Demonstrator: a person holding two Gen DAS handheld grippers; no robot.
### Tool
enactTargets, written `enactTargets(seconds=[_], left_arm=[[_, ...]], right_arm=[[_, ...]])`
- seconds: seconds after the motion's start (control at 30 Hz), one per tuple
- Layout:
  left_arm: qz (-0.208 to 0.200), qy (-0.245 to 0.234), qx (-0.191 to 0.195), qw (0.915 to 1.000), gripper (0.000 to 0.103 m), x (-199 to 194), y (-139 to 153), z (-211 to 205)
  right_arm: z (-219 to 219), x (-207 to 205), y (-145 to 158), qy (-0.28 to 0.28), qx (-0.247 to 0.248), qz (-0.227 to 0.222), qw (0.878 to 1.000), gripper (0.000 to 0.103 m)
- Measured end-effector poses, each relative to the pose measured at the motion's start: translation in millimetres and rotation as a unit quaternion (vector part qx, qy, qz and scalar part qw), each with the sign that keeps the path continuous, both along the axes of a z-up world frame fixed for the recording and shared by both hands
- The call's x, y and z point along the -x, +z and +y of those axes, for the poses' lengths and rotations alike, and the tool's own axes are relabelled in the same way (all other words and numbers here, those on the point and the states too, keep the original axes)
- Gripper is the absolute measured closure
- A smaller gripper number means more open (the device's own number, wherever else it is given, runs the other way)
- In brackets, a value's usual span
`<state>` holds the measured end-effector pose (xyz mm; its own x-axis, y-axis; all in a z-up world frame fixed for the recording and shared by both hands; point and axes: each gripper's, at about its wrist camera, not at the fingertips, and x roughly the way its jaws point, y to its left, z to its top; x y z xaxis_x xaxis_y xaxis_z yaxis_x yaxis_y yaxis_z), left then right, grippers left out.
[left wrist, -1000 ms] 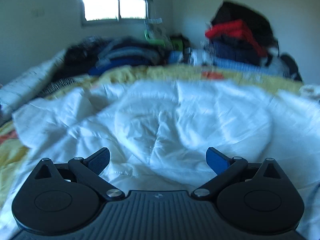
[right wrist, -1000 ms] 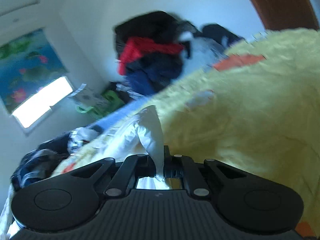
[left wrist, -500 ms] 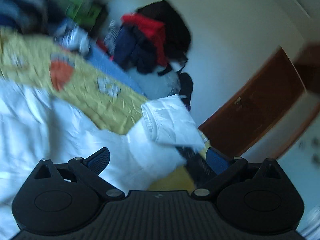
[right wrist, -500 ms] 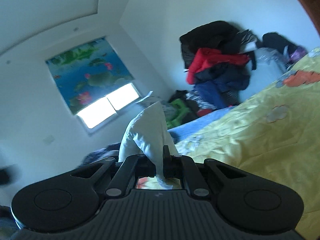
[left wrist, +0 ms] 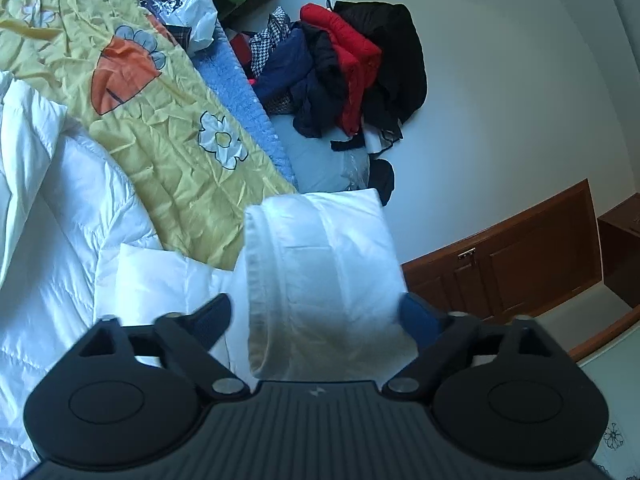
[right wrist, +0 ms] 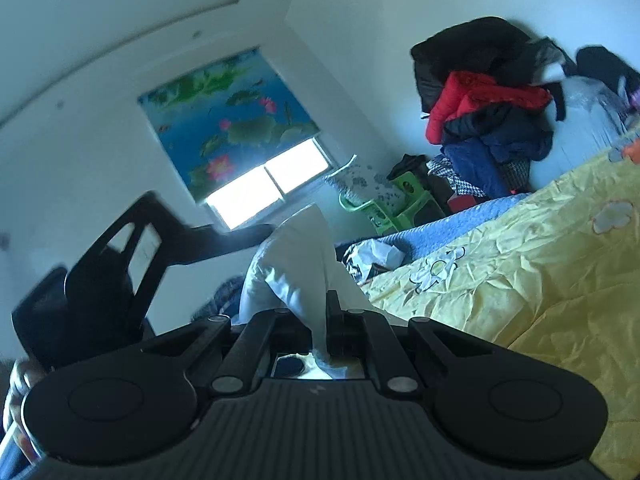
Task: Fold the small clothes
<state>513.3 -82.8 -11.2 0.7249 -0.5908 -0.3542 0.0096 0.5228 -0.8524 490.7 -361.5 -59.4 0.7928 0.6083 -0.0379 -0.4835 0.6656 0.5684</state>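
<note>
A white garment (left wrist: 60,220) lies spread on the yellow bed cover (left wrist: 172,152). Its sleeve cuff (left wrist: 320,264) is lifted and hangs between the blue pads of my left gripper (left wrist: 320,316), which is open around it without closing. My right gripper (right wrist: 318,320) is shut on a pinch of the same white cloth (right wrist: 296,264), which bunches up above its fingers. The left gripper's black body (right wrist: 120,248) shows in the right wrist view, close at the left.
A heap of red, black and navy clothes (left wrist: 344,64) lies against the wall beyond the bed. A blue blanket (left wrist: 240,92), a plastic bag (left wrist: 188,16) and a green stool (right wrist: 384,204) are at the bed's far side. A wooden door (left wrist: 520,264) is at the right.
My left gripper swung right from over the flat garment and moved in around the raised sleeve cuff. My right gripper lifted and tilted up, still gripping the cloth.
</note>
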Motion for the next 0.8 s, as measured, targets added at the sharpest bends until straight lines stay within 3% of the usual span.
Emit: enactTargets(seconds=[0.03, 0.2, 0.23, 0.27, 0.3, 0.47, 0.6, 0.67, 0.73, 0.8], left_arm=[[0.000, 0.003, 0.002, 1.0000, 0.033, -1, -1, 2], [0.007, 0.012, -0.008, 0.9999, 0.045, 1, -3, 13], [0.007, 0.016, -0.007, 0.9998, 0.052, 2, -3, 15], [0.005, 0.019, -0.004, 0.9998, 0.065, 4, -3, 17], [0.002, 0.020, -0.005, 0.9998, 0.070, 5, -2, 18], [-0.002, 0.017, -0.003, 0.9999, 0.073, 9, 1, 27], [-0.013, 0.021, -0.021, 0.9995, 0.092, 16, 7, 31], [-0.032, 0.013, -0.049, 0.9982, 0.094, 25, 13, 33], [-0.049, 0.013, -0.080, 0.9955, 0.094, 37, 21, 40], [-0.060, 0.022, -0.102, 0.9927, 0.094, 49, 30, 52]], right_arm=[[4, 1, 1, 0.000, 0.008, -0.001, 1.000, 0.092], [17, 5, 0, 0.002, 0.038, -0.002, 0.999, 0.092], [19, 7, 1, 0.003, 0.045, -0.003, 0.999, 0.092], [21, 7, 2, 0.002, 0.054, -0.005, 0.999, 0.092], [23, 9, 2, 0.000, 0.062, -0.007, 0.998, 0.092], [26, 11, 2, 0.003, 0.074, -0.008, 0.997, 0.091], [30, 14, 5, 0.016, 0.087, -0.010, 0.996, 0.087], [30, 13, 6, 0.029, 0.083, -0.008, 0.996, 0.079], [26, 14, 7, 0.056, 0.060, -0.005, 0.997, 0.051], [21, 16, 11, 0.085, 0.047, -0.011, 0.995, 0.042]])
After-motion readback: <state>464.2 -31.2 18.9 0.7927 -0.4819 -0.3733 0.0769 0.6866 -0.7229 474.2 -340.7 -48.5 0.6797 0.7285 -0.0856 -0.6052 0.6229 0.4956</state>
